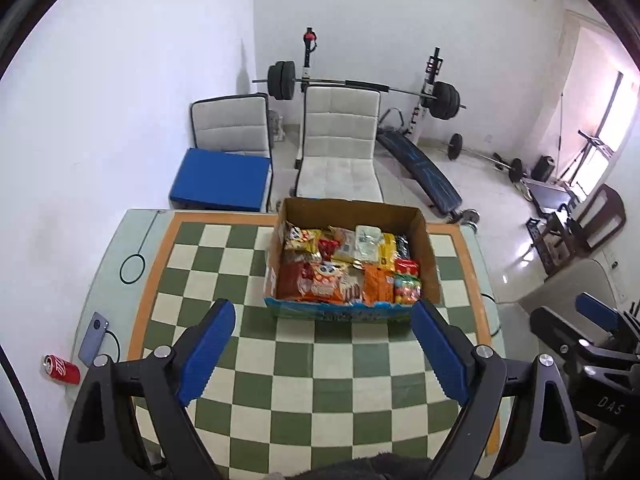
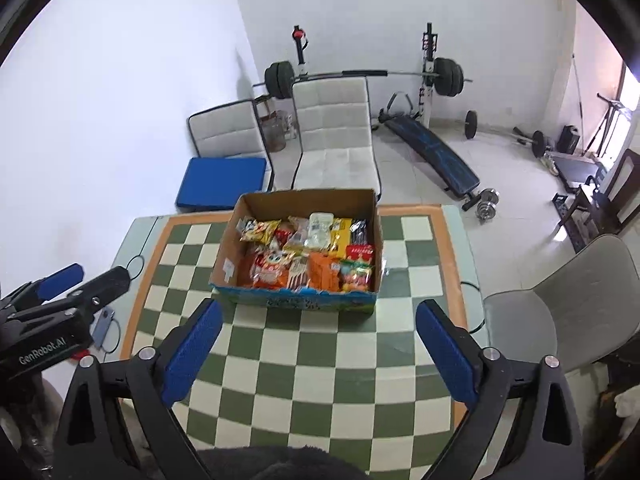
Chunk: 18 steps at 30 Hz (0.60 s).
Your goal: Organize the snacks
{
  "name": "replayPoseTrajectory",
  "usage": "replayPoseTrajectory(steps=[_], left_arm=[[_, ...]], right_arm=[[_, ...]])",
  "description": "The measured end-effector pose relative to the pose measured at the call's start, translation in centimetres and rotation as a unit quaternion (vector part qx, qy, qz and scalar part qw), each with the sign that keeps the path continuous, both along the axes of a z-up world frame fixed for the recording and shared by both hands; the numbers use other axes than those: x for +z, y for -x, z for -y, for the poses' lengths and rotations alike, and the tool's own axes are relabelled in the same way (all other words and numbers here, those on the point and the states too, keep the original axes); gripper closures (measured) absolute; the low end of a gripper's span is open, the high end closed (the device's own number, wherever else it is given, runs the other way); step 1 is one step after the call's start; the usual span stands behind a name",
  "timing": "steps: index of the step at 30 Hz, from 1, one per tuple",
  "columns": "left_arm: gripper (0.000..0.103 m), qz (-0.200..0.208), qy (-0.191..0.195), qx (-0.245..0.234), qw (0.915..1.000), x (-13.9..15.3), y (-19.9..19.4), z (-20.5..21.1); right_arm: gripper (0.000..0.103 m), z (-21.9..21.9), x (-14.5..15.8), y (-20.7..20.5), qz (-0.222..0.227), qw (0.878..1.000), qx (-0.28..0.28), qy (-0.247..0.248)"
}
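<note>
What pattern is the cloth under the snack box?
The cloth is a green and cream checkerboard with an orange border, clearest in the left wrist view.

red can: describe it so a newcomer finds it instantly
Start at the checkered mat covering the table, then go off its near-left corner, past the grey phone on the bare table edge. The red can lies on its side just beyond, the only red cylinder outside the snack box.

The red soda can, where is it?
In the left wrist view, the red soda can lies on its side at the table's left edge, beside the blue-grey phone.
</note>
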<state>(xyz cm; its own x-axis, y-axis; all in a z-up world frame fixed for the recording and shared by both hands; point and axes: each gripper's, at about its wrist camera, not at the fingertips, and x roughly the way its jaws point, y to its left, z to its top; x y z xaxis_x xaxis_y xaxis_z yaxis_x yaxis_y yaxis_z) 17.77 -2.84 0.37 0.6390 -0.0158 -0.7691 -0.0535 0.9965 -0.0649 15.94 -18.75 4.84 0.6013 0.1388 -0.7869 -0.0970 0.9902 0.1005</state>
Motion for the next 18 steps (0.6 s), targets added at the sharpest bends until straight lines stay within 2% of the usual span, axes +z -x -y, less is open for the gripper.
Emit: replayPoseTrajectory(steps=[4,6,18], left_arm=[[0.013,0.013,-0.009,0.010,0.9998,-0.3,-0.8,-0.3],[0.004,0.016,-0.014,0.012,0.9997,-0.4,-1.2,-0.3],[0.004,0.009,-0.030,0.016,0.9994,-2.2,-3.3,0.4]], right_arm=[[0.003,0.0,-0.2,-0.8,0.013,1.000,-0.011,0.006],[0.003,0.1,-0.5,-1.4,0.018,1.000,-0.016,0.011],[0.002,0.3,-2.5,-4.8,0.023,0.999,-0.040,0.023]])
